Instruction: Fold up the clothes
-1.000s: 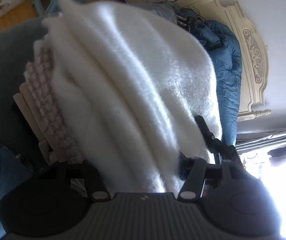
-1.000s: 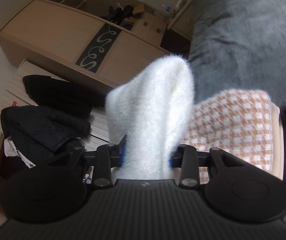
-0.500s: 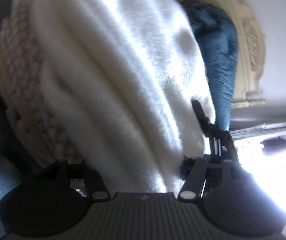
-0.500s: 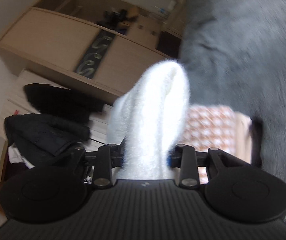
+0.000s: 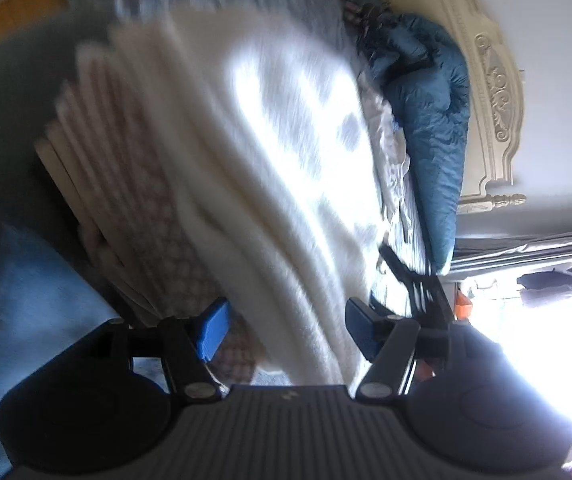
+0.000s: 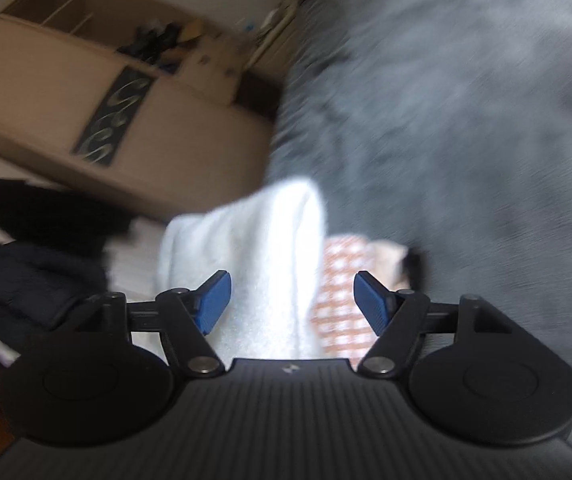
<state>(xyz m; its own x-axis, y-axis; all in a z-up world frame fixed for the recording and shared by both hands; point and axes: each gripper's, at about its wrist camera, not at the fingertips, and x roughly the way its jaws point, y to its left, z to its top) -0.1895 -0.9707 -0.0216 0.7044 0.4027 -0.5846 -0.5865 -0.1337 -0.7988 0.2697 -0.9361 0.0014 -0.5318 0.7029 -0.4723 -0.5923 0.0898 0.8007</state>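
Right claw (image 6: 291, 304) jaws have just been opening — white fleece (image 6: 262, 264) sitting between them, unpinched. Left claw (image 5: 286, 330) also spread, gripping nothing. Fleece is lying atop the checked garment (image 5: 142, 216) stack on the bed (image 6: 465, 120). Risk: withdrawing pads snagging pile, dragging the fold open.

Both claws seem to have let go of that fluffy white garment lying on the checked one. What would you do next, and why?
Probably draw both grippers back: the right gripper and left gripper have just been opening, and the white garment already rests folded on the stack.
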